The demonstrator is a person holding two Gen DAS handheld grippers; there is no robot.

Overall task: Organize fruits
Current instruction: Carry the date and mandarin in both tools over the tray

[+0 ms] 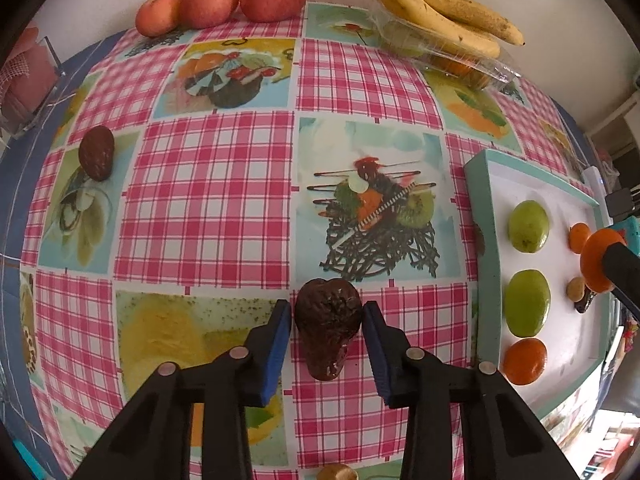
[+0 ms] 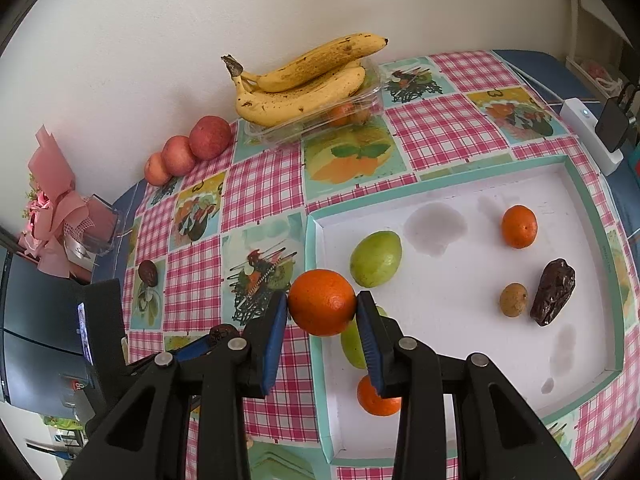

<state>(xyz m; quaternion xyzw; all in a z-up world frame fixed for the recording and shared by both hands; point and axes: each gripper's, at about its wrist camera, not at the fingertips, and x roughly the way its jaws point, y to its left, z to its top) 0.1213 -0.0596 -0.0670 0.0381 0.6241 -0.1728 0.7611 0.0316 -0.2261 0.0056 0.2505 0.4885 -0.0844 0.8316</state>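
a dark brown, wrinkled date [image 1: 327,334] lies flat on the checked tablecloth, pointed end toward the camera. a second date [image 1: 96,153] lies well apart at the cloth's far left. an orange [image 2: 322,302] hangs above the edge of a white tray [image 2: 460,280] with a teal rim. inside the tray lie two green guavas [image 2: 376,258] (one partly hidden), two more small oranges [image 2: 519,227], a tan round fruit [image 2: 513,300] and another date [image 2: 554,298]. bananas [image 2: 304,80] rest on a clear box; three red apples [image 2: 188,150] line the wall.

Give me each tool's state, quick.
Left tool: closed on the dark date on the tablecloth.
Right tool: holding an orange.
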